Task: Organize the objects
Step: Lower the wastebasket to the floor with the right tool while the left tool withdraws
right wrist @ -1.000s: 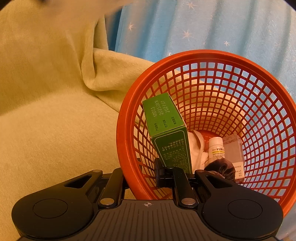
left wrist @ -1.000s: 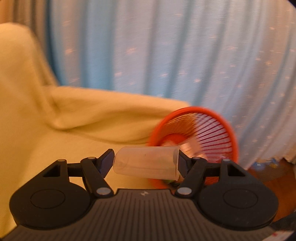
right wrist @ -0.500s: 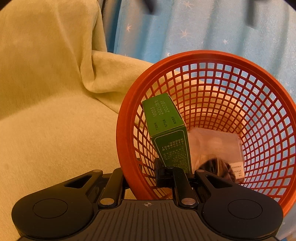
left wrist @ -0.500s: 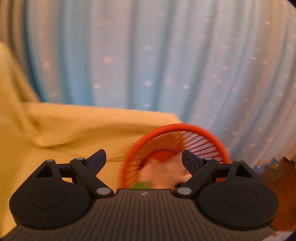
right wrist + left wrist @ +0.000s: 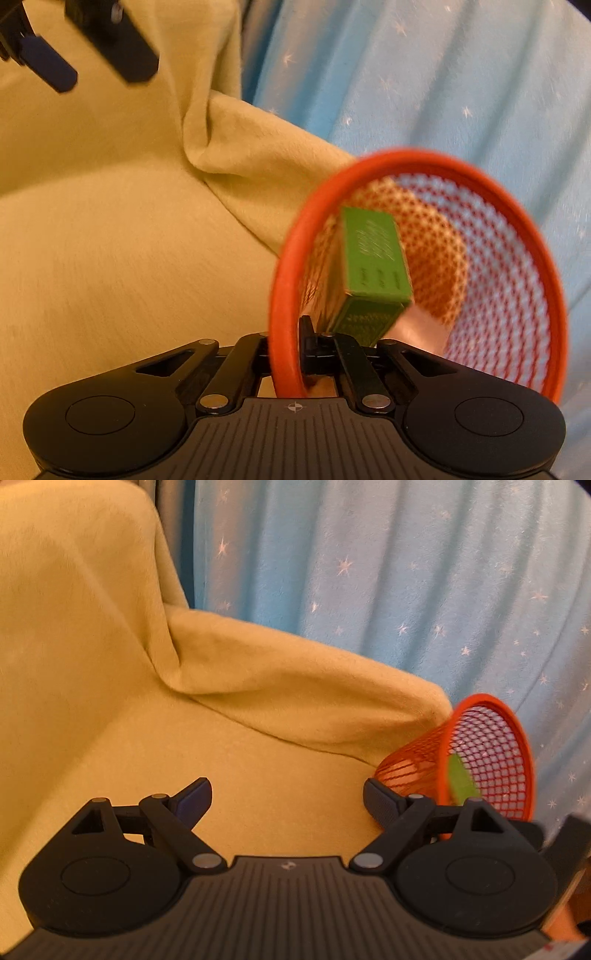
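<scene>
With your right tongs [image 5: 291, 339] clamped on the tilted orange basket's [image 5: 284, 258] rim and your left tongs [image 5: 286, 794] spread wide and empty, watch it: tip further and the green box [image 5: 373, 258] inside could slide out onto the sofa [image 5: 110, 240].

A yellow fleece cover [image 5: 184, 709] draped the sofa; behind it hung a pale blue curtain [image 5: 406, 572] scattered with small white stars.
</scene>
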